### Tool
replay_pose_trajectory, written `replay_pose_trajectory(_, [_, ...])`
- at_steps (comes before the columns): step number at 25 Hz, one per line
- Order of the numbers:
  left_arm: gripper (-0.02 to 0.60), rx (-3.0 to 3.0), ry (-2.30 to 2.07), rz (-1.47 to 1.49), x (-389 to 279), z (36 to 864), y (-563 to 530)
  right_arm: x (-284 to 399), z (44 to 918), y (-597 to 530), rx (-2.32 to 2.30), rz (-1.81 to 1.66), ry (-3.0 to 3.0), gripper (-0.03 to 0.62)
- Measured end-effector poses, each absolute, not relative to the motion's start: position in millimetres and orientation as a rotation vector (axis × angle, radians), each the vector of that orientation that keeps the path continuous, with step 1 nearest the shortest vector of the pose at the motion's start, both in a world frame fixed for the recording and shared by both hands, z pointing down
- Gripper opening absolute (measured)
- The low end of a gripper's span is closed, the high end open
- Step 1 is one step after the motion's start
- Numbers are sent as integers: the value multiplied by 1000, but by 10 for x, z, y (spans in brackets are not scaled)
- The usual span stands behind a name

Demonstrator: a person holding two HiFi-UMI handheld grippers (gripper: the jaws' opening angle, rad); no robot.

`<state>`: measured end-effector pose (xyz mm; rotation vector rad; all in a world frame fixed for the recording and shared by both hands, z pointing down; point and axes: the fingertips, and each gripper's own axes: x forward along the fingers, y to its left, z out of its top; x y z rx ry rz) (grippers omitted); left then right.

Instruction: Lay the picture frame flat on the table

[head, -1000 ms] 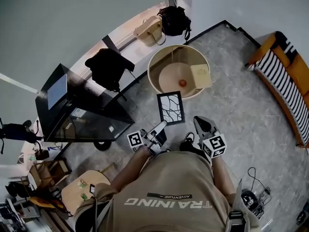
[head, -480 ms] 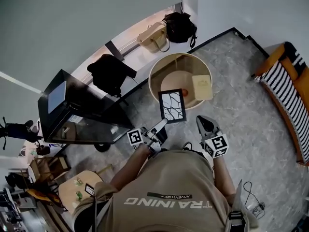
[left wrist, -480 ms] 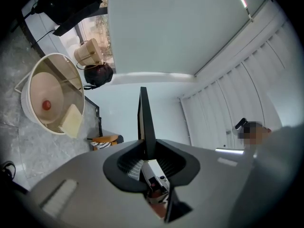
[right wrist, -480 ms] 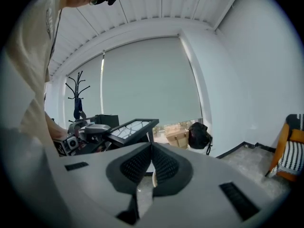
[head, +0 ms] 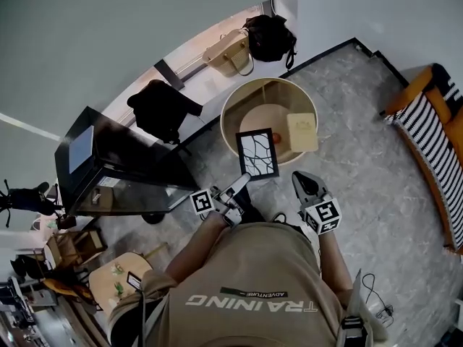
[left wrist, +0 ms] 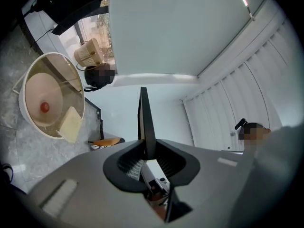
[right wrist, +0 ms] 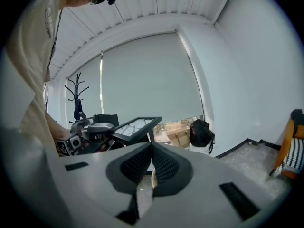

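Left tongs (head: 243,184) clamped on the picture frame (head: 258,154), gripping it by its near edge; in the left gripper view the frame runs edge-on out from between the jaws. You hold it in the air at the near side of the round table (head: 226,125), glass side up and close to level as the right gripper view shows it, so the step in hand looks like the carry and set-down. Pick your landing spot first: the top is not bare. A cream pad (head: 302,131) lies on the right part and a small orange ball (head: 275,137) sits just beside the frame's right edge in the head view. Aim for the open left part, level the frame, lower it until the far edge touches, then let the near edge follow, and only then ease the jaws off. Keep it clear of the ball, which would likely roll if nudged. Right tongs (head: 302,183) hang beside the left, jaws pressed together with nothing between them, touching nothing; hold them back from the table.
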<state>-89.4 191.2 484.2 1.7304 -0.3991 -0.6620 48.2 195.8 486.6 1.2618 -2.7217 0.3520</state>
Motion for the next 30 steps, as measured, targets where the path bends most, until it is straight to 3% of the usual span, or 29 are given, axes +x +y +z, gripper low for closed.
replay_pose_trajectory(21, [77, 1723, -210, -570, -1322, 4886, 665, -190, 4683, 743, 1346, 290, -2609, 8])
replay_pose_trajectory(30, [77, 1680, -184, -534, -1422, 5099, 414, -185, 4787, 560, 1414, 332, -2516, 8])
